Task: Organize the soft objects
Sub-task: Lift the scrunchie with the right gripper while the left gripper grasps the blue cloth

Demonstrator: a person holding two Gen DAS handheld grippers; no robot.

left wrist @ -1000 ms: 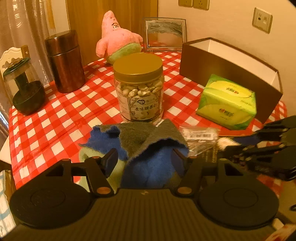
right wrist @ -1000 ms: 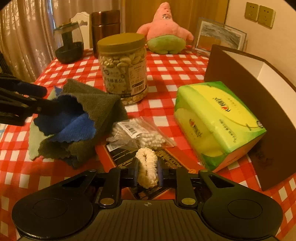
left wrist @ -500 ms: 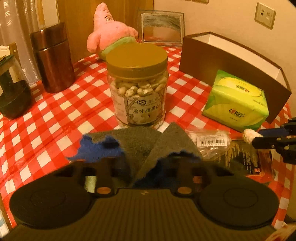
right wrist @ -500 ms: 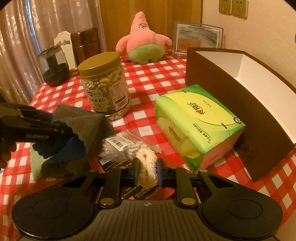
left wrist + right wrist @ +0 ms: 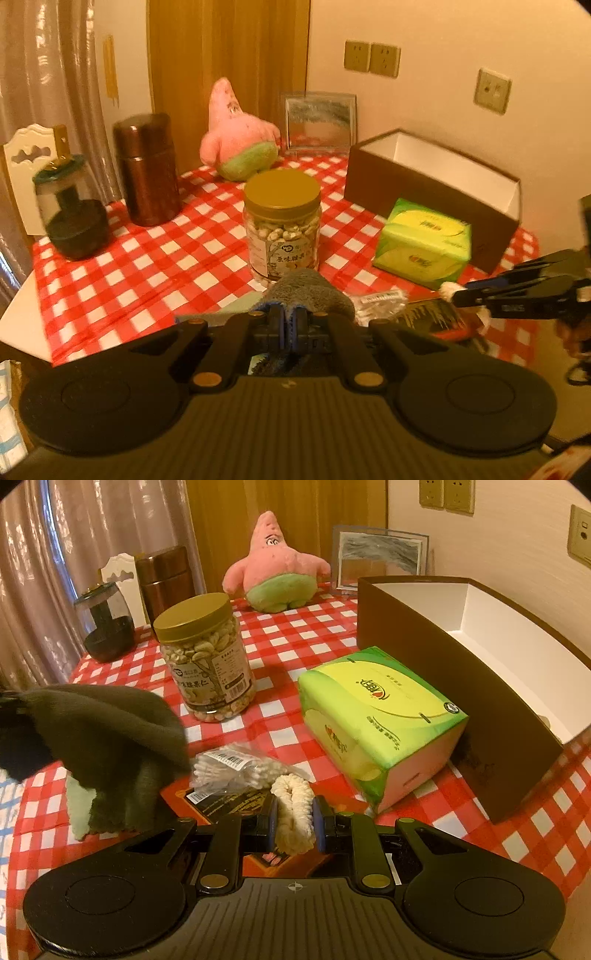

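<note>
My left gripper (image 5: 290, 326) is shut on a grey and blue cloth (image 5: 306, 293) and holds it lifted above the checked table; the cloth (image 5: 107, 734) hangs at the left of the right wrist view. My right gripper (image 5: 293, 818) is shut on a cream fluffy scrunchie (image 5: 291, 805), held low over the table; the scrunchie (image 5: 448, 287) also shows at the right of the left wrist view. A pink starfish plush (image 5: 236, 142) (image 5: 277, 572) sits at the back. A green tissue pack (image 5: 376, 716) (image 5: 424, 240) lies beside the open brown box (image 5: 480, 686) (image 5: 424, 184).
A nut jar (image 5: 282, 225) (image 5: 205, 661) stands mid-table. A bag of cotton swabs (image 5: 236, 768) lies on a dark packet (image 5: 432, 317). A brown canister (image 5: 146, 170), a glass pot (image 5: 70, 214) and a picture frame (image 5: 319, 122) stand at the back.
My left gripper has closed on the cloth and lifted it off the table. My right gripper has risen with the scrunchie, and both views have pulled back.
</note>
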